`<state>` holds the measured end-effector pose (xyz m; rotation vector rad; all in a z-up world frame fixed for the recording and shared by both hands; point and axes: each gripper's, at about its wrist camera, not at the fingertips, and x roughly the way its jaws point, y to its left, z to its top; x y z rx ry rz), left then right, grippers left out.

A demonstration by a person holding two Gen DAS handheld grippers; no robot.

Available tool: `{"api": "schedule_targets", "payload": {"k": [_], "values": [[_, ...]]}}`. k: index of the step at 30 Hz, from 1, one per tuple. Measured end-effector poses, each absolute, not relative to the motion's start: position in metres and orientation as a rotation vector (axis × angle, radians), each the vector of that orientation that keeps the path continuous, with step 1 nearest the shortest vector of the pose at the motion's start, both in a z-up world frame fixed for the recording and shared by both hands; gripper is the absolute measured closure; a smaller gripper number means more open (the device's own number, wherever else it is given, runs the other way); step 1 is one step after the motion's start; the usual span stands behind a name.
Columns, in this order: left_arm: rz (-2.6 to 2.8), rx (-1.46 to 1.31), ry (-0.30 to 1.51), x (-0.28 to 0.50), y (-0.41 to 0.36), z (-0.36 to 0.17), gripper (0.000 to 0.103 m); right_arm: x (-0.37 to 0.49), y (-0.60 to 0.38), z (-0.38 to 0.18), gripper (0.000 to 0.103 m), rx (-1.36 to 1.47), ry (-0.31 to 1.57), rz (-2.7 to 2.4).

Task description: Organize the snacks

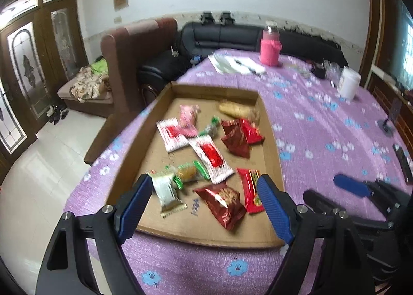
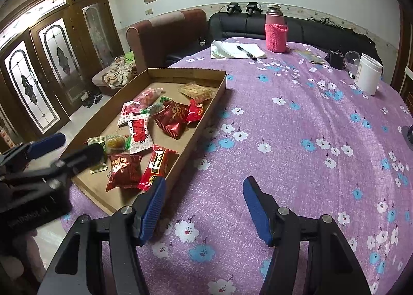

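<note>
We are holding our left hand-held gripper (image 1: 204,193) wide open over the snacks (image 1: 206,150) lying in the cardboard tray (image 1: 215,93), while our right hand-held gripper (image 2: 204,198) is hanging open above the purple table (image 2: 296,127).

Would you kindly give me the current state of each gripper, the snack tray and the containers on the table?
left gripper: open, empty, above the tray's near end.
right gripper: open, empty, above the tablecloth beside the tray.
cardboard tray: open-topped, loose snack packets scattered inside.
pink-sleeved bottle: upright, capped.
white jar: upright, lid on.
pen: lying on papers.
</note>
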<state>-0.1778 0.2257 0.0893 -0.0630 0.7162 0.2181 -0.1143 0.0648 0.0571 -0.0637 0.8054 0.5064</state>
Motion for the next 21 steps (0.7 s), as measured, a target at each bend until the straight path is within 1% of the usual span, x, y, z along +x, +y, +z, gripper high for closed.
{"api": "schedule_targets", "payload": {"k": [9,12,17,21], "values": [[0.278,-0.089,0.45,-0.214,0.235,0.136,0.02,-0.117,0.06,0.059,0.036,-0.061,0.791,0.498],[0.258,-0.076,0.376,-0.225,0.229,0.157,0.014,-0.12,0.054,0.067,0.036,-0.05,0.764,0.487],[0.191,-0.058,0.307,-0.237,0.208,0.193,0.014,-0.128,0.033,0.09,0.036,-0.005,0.702,0.46],[0.132,-0.065,0.241,-0.248,0.19,0.228,0.012,-0.141,0.007,0.122,0.037,0.021,0.618,0.428]]}}
